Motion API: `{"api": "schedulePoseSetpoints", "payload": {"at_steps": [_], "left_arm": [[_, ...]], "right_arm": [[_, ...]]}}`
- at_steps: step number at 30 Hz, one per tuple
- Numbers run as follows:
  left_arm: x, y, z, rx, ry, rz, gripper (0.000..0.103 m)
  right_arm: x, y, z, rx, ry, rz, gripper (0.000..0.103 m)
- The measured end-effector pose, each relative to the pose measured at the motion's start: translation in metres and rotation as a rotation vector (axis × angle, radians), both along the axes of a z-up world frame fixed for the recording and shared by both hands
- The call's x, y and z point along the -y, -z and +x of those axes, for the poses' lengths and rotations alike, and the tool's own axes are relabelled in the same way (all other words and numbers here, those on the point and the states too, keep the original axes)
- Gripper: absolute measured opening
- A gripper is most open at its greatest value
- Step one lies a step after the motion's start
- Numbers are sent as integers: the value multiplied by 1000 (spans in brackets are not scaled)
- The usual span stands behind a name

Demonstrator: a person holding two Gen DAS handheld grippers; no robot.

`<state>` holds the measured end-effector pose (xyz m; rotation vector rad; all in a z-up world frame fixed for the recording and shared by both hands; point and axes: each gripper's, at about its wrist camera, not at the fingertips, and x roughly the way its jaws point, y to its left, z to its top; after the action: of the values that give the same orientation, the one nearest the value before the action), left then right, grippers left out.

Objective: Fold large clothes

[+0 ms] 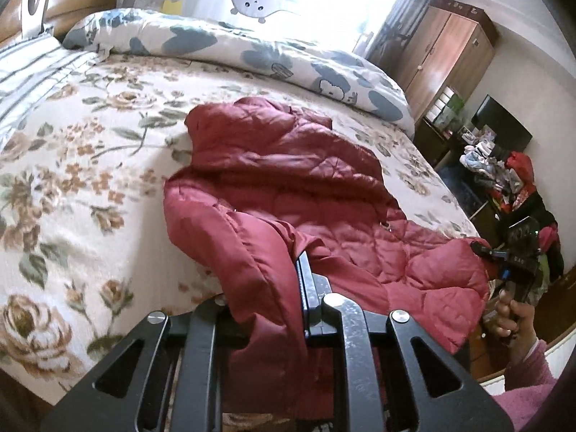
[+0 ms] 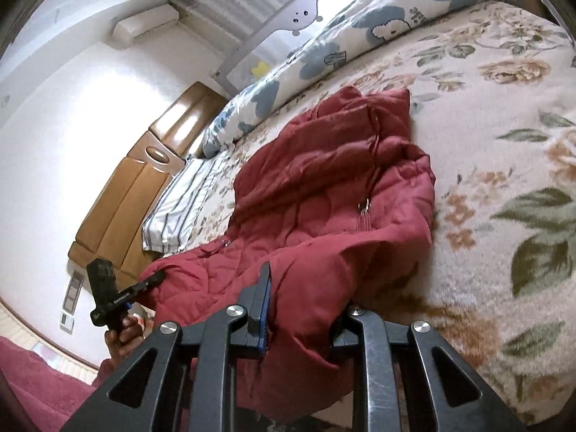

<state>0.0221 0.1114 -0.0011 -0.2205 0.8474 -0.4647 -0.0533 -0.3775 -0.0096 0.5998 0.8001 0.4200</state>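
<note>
While spread on floral bedspread [image 1: 90, 151], red quilted jacket [image 1: 288, 180] hem pinched by left claw [image 1: 280, 288], right claw [image 2: 298, 309].

The left wrist view looks forward along the left tool [image 1: 284, 288] from the bed's near edge, low and very close to the red quilted jacket [image 1: 288, 180], facing across the floral bedspread [image 1: 90, 180] toward the bright window and the wardrobe [image 1: 446, 54]. The right wrist view sits just as close behind the right tool [image 2: 302, 309], rolled sideways, facing along the bed toward the brown headboard [image 2: 126, 198] and striped pillow [image 2: 176, 208]. Both views share the jacket, the bedspread and the blue-patterned duvet [image 1: 252, 46]. Each view also catches the other tool at the jacket's far side.
</note>
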Motion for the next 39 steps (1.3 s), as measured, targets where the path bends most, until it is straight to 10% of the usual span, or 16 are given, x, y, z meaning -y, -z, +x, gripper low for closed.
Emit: {"api": "schedulePoseSetpoints", "payload": {"at_steps": [39], "left_arm": [[41, -32, 151, 66, -211, 96, 17]], "right_arm": [[10, -39, 143, 93, 253, -203, 23]]}}
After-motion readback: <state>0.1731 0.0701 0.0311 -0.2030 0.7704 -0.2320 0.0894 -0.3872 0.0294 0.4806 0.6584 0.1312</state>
